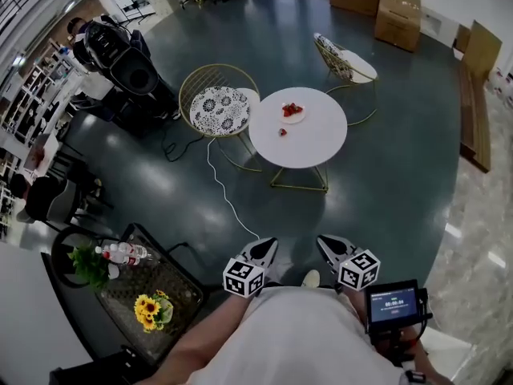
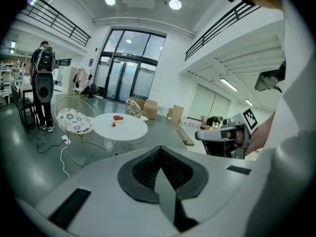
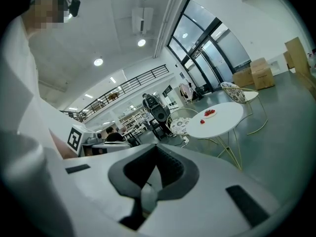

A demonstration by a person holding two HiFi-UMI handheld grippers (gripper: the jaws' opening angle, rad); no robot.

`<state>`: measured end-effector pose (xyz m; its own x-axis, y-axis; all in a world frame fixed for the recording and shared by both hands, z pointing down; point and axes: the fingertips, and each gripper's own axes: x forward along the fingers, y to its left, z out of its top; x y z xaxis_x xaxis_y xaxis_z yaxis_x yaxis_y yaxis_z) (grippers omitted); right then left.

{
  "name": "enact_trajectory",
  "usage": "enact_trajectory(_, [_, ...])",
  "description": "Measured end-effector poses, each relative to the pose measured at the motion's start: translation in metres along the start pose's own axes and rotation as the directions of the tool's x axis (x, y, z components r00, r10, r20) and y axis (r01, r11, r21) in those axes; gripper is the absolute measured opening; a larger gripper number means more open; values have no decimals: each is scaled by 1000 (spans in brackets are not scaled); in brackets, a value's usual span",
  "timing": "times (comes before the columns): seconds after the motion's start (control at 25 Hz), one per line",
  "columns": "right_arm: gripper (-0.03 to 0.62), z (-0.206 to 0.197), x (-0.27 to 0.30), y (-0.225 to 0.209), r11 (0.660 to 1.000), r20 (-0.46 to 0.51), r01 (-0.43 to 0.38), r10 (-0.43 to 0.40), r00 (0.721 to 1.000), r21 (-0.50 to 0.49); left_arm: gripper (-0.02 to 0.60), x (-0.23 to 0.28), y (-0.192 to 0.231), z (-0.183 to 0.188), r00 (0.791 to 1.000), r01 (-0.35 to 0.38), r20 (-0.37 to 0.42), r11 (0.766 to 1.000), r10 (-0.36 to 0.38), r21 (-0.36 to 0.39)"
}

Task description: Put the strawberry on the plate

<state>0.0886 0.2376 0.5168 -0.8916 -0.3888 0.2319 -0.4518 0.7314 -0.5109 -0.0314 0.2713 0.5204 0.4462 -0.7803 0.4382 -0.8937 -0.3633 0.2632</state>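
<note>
Head view: a wide hall with a dark grey floor (image 1: 385, 183). The round white tabletop (image 1: 317, 139) stands far ahead, well apart from the left hand-held gripper (image 1: 264, 251) and the right hand-held gripper (image 1: 330, 247). The loose strawberry (image 1: 282, 131) lies just on the near side of the plate (image 1: 298, 119), in line slightly more with the left one, I judge.

Left gripper view: the jaws are pressed together, empty. The strawberry (image 2: 114, 124) is a red speck far ahead to the left, and its long axis is unreadable.

Right gripper view: the jaws meet, holding nothing. The strawberry (image 3: 203, 122) lies far ahead to the right.

A patterned chair (image 1: 218, 109) stands beside the round white table (image 1: 309, 144).
</note>
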Motion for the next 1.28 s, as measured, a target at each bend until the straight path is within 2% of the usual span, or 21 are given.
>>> enact_trajectory(0.48, [6, 17, -13, -54, 998, 31, 59, -60, 998, 28, 6, 36, -2, 17, 1000, 4, -15, 1000, -4, 8])
enact_trajectory(0.92, [6, 46, -2, -94, 992, 43, 120, -122, 992, 42, 6, 99, 5, 50, 995, 97, -35, 994, -96, 40])
enact_trajectory(1.28, [6, 74, 32, -121, 983, 57, 175, -177, 982, 51, 6, 132, 46, 82, 990, 138, -33, 989, -137, 50])
